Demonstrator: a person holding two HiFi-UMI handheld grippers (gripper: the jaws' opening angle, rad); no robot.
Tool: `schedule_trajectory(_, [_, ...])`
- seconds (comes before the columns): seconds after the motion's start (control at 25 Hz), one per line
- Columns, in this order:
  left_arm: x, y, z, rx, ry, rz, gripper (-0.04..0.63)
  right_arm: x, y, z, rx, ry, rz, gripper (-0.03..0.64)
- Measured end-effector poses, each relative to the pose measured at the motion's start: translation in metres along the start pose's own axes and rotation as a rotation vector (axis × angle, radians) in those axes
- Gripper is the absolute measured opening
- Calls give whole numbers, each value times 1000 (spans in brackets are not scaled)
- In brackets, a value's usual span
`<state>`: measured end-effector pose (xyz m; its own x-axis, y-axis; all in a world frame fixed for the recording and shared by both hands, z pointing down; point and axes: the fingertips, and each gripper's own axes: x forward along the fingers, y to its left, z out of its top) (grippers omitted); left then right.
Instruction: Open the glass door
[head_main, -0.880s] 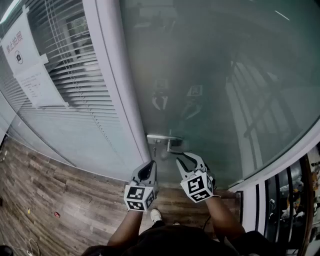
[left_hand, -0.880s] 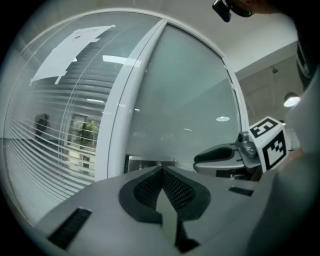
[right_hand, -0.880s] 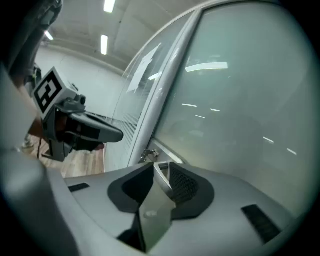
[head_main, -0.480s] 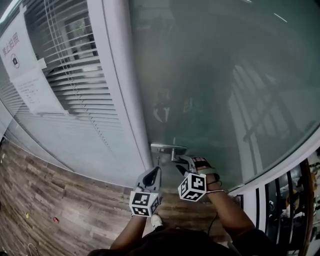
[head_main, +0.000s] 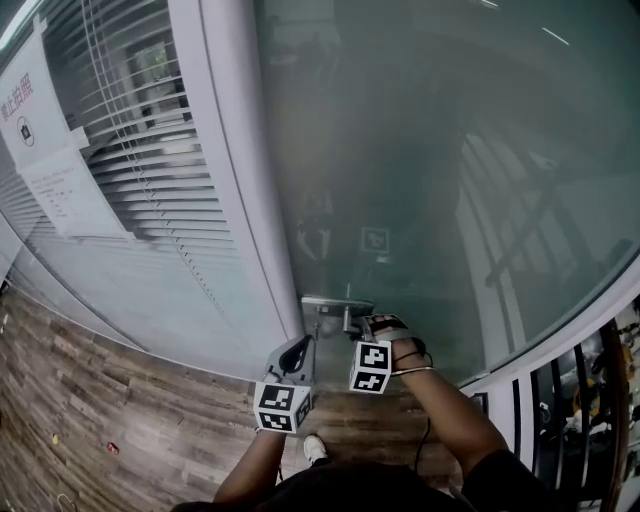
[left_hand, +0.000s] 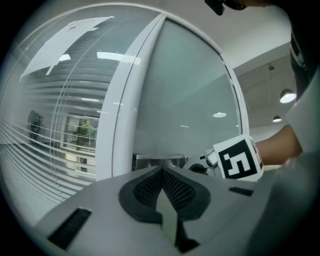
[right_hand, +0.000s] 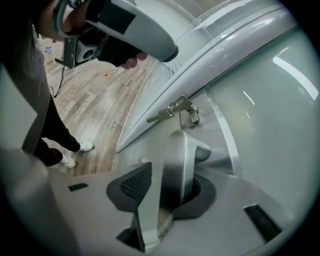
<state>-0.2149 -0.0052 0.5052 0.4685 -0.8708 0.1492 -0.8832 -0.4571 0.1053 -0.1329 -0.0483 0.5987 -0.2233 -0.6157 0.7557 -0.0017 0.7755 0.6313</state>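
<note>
Squarely between the right tongs (right_hand: 171, 176) sits the gripped door handle (right_hand: 182, 150).

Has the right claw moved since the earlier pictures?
Yes. In the head view the right claw has come up from below the handle onto it; the right gripper view shows the handle between its jaws.

Grey-green frosted glass door (head_main: 430, 150), silver handle (right_hand: 181, 155), white frame (head_main: 230, 150), brown streaked wood-plank floor (head_main: 90, 420).
</note>
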Motion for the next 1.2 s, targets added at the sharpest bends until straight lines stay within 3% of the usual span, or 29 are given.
schedule_trajectory(0.2, [-2, 6, -6, -14, 10, 9, -2, 2, -10, -1, 4, 8, -22, 15])
schedule_trajectory(0.4, [-10, 6, -11, -27, 0, -14, -2, 2, -12, 0, 7, -1, -87, 14])
schedule_trajectory(0.64, [-10, 2, -18, -43, 17, -46, -2, -3, -20, 7, 120, -103, -171, 14])
schedule_trajectory(0.96, [2, -7, -21, -48, 28, -89, -2, -2, -26, 19, 332, -331, -263, 13])
schedule_trajectory(1.2, [17, -16, -26, -29, 41, -126, -2, 1, -28, 19, 341, -350, -252, 13])
